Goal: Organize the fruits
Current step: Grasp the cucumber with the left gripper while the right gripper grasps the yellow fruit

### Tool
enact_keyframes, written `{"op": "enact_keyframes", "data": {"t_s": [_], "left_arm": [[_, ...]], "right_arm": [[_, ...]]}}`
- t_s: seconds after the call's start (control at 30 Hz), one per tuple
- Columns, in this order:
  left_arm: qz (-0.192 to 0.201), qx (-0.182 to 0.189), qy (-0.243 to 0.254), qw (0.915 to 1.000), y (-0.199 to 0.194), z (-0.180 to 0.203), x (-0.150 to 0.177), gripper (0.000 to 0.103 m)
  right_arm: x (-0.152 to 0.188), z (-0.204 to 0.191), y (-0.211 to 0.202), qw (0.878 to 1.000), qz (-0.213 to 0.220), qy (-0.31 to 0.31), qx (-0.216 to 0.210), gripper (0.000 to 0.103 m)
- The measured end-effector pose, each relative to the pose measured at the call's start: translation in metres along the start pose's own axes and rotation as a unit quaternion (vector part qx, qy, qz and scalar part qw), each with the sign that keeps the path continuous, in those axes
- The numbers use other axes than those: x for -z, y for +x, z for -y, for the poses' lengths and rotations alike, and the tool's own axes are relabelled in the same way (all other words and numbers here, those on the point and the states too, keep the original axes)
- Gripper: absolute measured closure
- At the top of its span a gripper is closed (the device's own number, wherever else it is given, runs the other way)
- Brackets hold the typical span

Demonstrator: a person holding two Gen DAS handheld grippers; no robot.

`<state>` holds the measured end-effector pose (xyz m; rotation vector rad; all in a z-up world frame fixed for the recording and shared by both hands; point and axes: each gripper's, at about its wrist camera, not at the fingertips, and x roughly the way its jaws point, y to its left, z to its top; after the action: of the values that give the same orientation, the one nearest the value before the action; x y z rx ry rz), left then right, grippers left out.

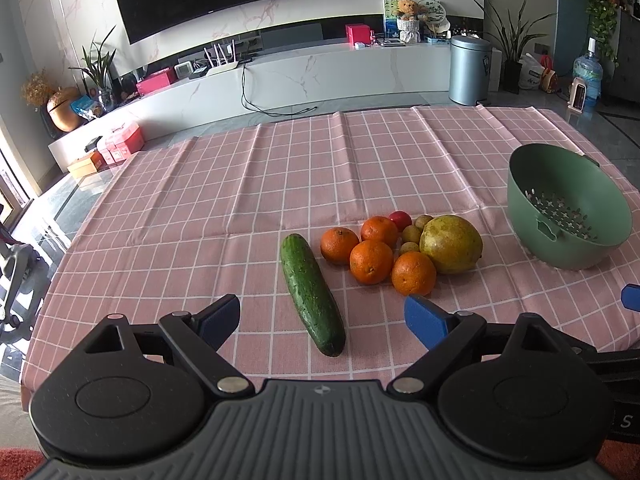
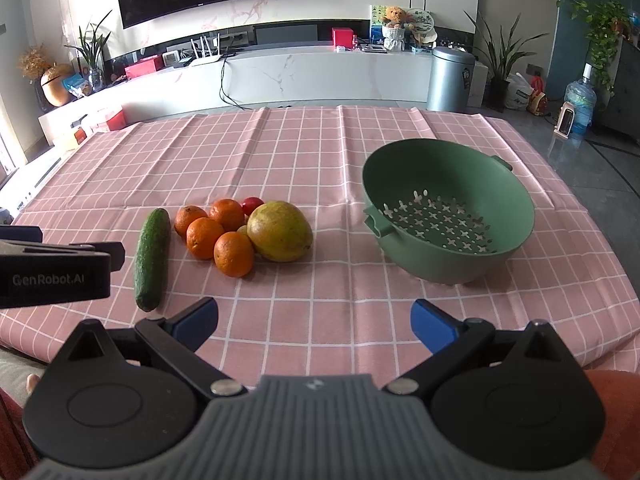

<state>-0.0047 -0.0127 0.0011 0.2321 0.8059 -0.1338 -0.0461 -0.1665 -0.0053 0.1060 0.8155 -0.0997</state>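
A dark green cucumber (image 1: pixel 312 294) (image 2: pixel 152 258) lies on the pink checked cloth, left of a cluster of several oranges (image 1: pixel 371 262) (image 2: pixel 234 254). A large yellow-green mango (image 1: pixel 451 244) (image 2: pixel 279 231), a small red fruit (image 1: pixel 400 219) (image 2: pixel 253 204) and small greenish fruits (image 1: pixel 411 235) sit with them. An empty green colander (image 1: pixel 568 208) (image 2: pixel 448 210) stands to the right. My left gripper (image 1: pixel 322 320) hangs open just short of the cucumber's near end. My right gripper (image 2: pixel 314 318) is open over bare cloth, nearer than the colander.
The pink checked cloth (image 1: pixel 240 184) (image 2: pixel 280 152) covers the table up to its front edge. The left gripper's body (image 2: pixel 56 268) shows at the left of the right wrist view. A TV unit, a grey bin (image 1: pixel 470 70) and plants stand beyond the table.
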Motion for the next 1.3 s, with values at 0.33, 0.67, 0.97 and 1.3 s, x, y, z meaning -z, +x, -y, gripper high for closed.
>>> {"op": "enact_keyframes", "data": {"t_s": [0.33, 0.67, 0.97, 1.3], "left_arm": [[-0.015, 0.029, -0.02, 0.9993, 0.028, -0.018, -0.015, 0.016], [-0.06, 0.032, -0.081, 0.9944, 0.085, -0.037, -0.021, 0.026], [-0.083, 0.027, -0.119, 0.9891, 0.13, -0.049, -0.022, 0.026], [-0.102, 0.031, -0.135, 0.9851, 0.158, -0.052, -0.02, 0.026]], "right_arm": [[-0.012, -0.002, 0.024, 0.999, 0.02, -0.009, -0.024, 0.018], [-0.03, -0.004, 0.081, 0.997, 0.016, 0.024, -0.069, 0.031], [-0.046, -0.007, 0.125, 0.997, 0.013, 0.046, -0.061, 0.031], [-0.042, -0.01, 0.156, 0.997, -0.002, 0.053, -0.059, 0.03]]}}
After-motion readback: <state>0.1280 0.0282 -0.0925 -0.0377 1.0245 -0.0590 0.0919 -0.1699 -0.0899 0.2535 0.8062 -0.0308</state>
